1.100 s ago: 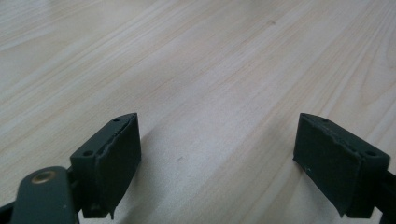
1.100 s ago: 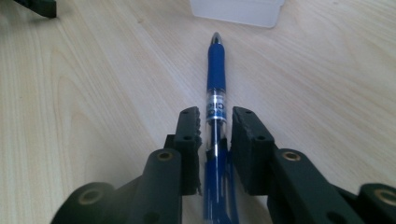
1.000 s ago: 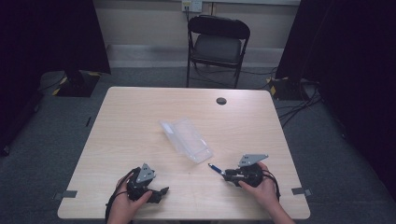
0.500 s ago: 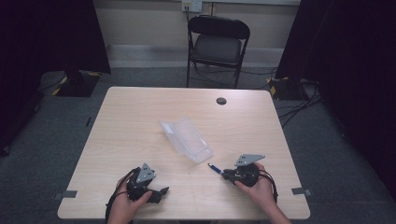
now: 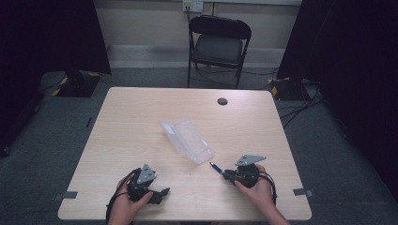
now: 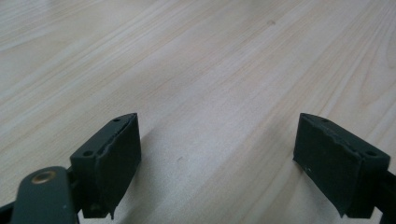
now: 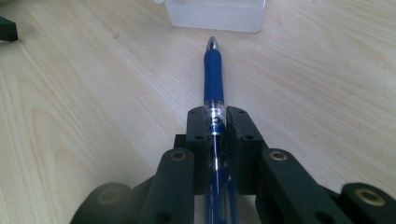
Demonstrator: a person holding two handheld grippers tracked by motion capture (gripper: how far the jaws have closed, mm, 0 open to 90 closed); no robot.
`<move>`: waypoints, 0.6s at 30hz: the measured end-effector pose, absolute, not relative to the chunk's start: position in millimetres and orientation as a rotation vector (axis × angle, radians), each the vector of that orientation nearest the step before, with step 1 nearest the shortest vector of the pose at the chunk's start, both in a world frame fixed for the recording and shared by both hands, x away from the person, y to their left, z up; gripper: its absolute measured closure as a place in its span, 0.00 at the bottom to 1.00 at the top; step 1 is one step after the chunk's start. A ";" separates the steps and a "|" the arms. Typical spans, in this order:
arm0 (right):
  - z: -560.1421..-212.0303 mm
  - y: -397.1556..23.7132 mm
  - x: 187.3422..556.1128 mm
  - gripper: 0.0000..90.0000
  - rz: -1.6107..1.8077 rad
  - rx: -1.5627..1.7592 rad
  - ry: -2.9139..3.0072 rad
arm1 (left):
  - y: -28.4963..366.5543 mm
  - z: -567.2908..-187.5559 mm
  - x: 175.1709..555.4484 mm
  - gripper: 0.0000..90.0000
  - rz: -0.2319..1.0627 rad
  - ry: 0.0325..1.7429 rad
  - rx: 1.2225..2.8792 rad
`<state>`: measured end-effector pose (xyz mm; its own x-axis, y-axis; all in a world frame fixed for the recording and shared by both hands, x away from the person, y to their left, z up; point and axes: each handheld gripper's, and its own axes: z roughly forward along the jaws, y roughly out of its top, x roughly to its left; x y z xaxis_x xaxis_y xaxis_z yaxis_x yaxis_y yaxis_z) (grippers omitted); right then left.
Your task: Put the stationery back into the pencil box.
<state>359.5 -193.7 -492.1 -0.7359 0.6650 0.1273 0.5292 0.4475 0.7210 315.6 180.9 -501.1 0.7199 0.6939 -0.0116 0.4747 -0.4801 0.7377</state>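
A blue pen (image 7: 214, 79) with a clear barrel and silver tip lies along my right gripper (image 7: 217, 126), whose jaws have just been closing and now pinch the barrel. The tip points at a clear plastic case (image 7: 215, 14) a short way ahead. In the high view the right gripper (image 5: 226, 174) rests at the table's front right, with the pen (image 5: 216, 166) sticking out towards the case (image 5: 187, 139) at mid-table. My left gripper (image 5: 162, 193) sits at the front left. Its jaws stand wide apart over bare wood, so the left gripper (image 6: 217, 158) is open.
The light wooden table (image 5: 131, 122) has a black round grommet (image 5: 222, 101) near its far edge. A black folding chair (image 5: 219, 47) stands behind it. Cables lie on the floor at the right, beside dark curtains.
The right hand has shifted only slightly at the front right, with the pen still sticking out of its gripper. The left hand and the clear case have stayed put.
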 end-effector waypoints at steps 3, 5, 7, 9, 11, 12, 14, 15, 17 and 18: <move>-492.7 -195.5 360.9 0.89 1.191 1.079 2.526 | 180.9 -501.1 315.6 0.16 0.373 0.882 2.169; -492.5 -195.9 361.6 0.89 1.199 1.082 2.527 | 180.8 -501.1 315.6 0.16 0.373 0.882 2.169; -490.6 -196.9 362.3 0.89 1.223 1.089 2.524 | 180.8 -501.1 315.5 0.16 0.374 0.882 2.169; -485.9 -197.4 362.3 0.89 1.241 1.079 2.511 | 180.8 -501.1 315.5 0.16 0.374 0.882 2.169; -480.7 -198.4 362.4 0.89 1.253 1.082 2.500 | 180.8 -501.1 315.5 0.16 0.374 0.882 2.169; -479.0 -199.0 362.8 0.89 1.259 1.080 2.496 | 180.8 -500.9 315.4 0.16 0.375 0.883 2.172; -475.5 -200.4 362.7 0.89 1.269 1.089 2.488 | 180.8 -501.1 315.5 0.16 0.374 0.882 2.169; -474.0 -201.4 363.3 0.89 1.279 1.089 2.480 | 180.7 -501.1 315.5 0.16 0.374 0.882 2.169; -470.6 -203.3 365.1 0.89 1.305 1.096 2.463 | 180.7 -501.1 315.5 0.16 0.374 0.882 2.169; -468.6 -204.0 366.3 0.89 1.314 1.101 2.456 | 180.8 -500.8 315.3 0.16 0.376 0.884 2.174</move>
